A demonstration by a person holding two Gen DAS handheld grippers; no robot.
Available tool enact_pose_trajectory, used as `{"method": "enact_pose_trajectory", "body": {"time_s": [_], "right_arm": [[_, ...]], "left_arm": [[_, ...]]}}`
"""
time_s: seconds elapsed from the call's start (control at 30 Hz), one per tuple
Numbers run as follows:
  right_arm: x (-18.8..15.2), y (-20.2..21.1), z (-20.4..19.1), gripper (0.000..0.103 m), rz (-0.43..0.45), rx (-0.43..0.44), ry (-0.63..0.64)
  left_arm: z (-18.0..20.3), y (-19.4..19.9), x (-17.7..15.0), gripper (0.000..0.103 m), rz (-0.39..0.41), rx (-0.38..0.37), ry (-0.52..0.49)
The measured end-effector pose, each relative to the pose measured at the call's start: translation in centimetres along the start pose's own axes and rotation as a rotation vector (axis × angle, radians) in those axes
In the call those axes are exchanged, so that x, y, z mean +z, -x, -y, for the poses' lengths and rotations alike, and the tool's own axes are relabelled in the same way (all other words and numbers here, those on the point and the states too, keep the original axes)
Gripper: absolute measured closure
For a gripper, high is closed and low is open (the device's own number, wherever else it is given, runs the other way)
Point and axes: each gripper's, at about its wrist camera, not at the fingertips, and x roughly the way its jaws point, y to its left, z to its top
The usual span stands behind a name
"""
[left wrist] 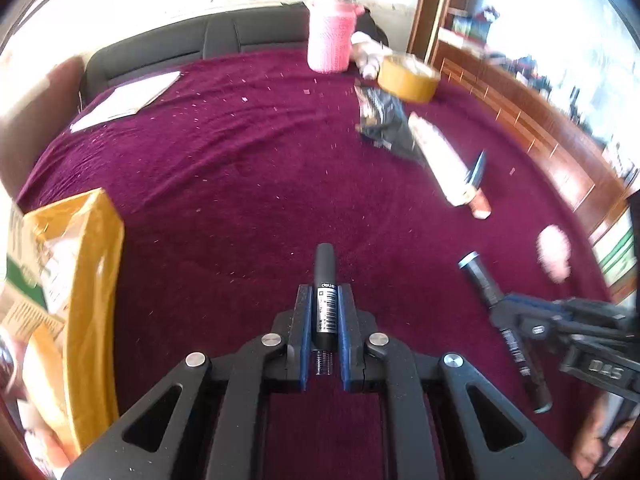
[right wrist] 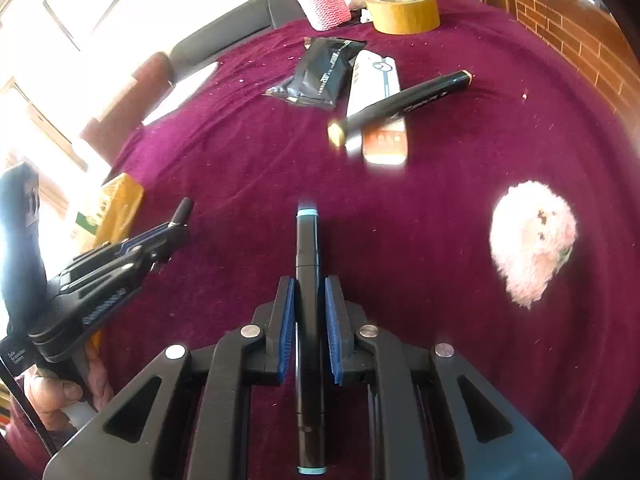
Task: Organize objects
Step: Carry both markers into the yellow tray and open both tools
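My left gripper [left wrist: 324, 292] is shut on a black pen [left wrist: 325, 264] with a barcode label, whose cap points forward over the maroon cloth [left wrist: 240, 168]. My right gripper [right wrist: 308, 284] is shut on a black marker [right wrist: 307, 240] with light-blue ends, which runs lengthwise between the blue pads. In the left wrist view the right gripper [left wrist: 508, 310] and its marker [left wrist: 478, 272] show at the right. In the right wrist view the left gripper [right wrist: 176, 232] shows at the left, with its pen [right wrist: 184, 208] sticking out.
Another black marker [right wrist: 404, 104] lies across a white box [right wrist: 378, 80], beside a black pouch [right wrist: 320, 76]. At the far edge stand a tape roll [right wrist: 402, 10] and a pink knitted holder [right wrist: 322, 0]. A pink fluffy toy [right wrist: 532, 240] lies right, a yellow box [left wrist: 88, 280] left.
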Motion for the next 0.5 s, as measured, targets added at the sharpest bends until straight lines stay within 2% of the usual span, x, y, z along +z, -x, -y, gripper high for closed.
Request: {"method": "enact_pose_trajectory", "body": {"time_s": [0.17,0.3,0.43,0.5], "right_arm": [[-0.3,0.0,-1.3,0.091,0.016,0.033,0.01],[-0.5,1.0,-3.1,0.091,0.023,0.095,0.014],[-0.4,2.4,-6.7,0.091,0.043,0.187,0.057],[-0.4,3.2,-9.4,0.091,0.059,0.238,0.101]], "left_arm": [[-1.6,4.3,-0.5,0.094,0.088,-0.066,0.058],[-4.0,8.8,-1.6,0.094,0.158,-0.099,0.106],[-7.4,13.4,-3.2,0.094,0.216,-0.092,0.167],[-9.4,15.3,-4.3,0.094,0.242,-0.065,0.203]]}}
